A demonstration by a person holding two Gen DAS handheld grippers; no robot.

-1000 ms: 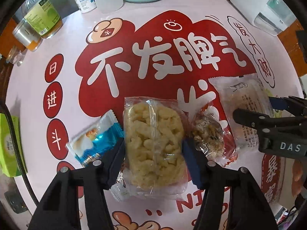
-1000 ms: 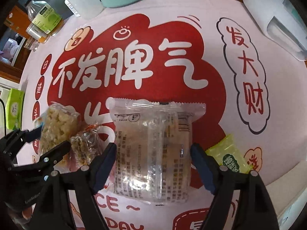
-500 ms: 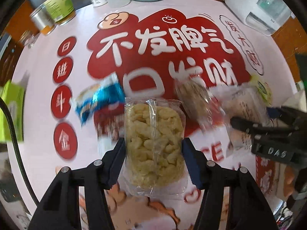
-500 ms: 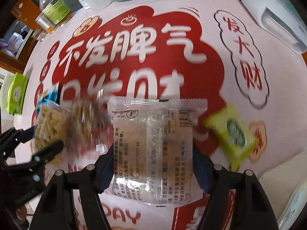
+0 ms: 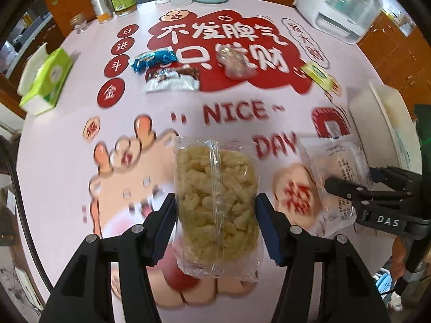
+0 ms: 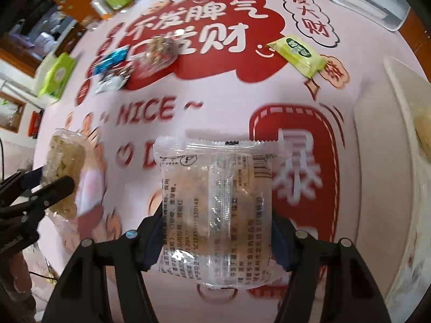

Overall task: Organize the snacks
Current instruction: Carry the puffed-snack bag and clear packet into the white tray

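We carry two light, crinkly packets above the table [image 5: 67, 161]; our left gripper [image 5: 216, 220] pinches the puffed-rice packet [image 5: 215, 202] mid-body, brittle inside; our right gripper [image 6: 215, 234], jaws closing, squeezes the clear biscuit packet [image 6: 215, 210]; tray [image 6: 382, 161] at three o'clock.

A clear-wrapped pastry packet [image 6: 215, 210] is pinched between the closing jaws of the right gripper [image 6: 215, 239] above the printed tablecloth [image 6: 215, 102]. At the left edge, a puffed-snack bag [image 6: 63, 167] is gripped by the left gripper [image 6: 40, 188]. Farther off, a yellow-green packet [image 6: 297, 53], a blue packet [image 6: 111, 58] and a nut bar [image 6: 159, 49] are seen lying on the cloth. A white tray [image 6: 377, 145] is seen at the right.
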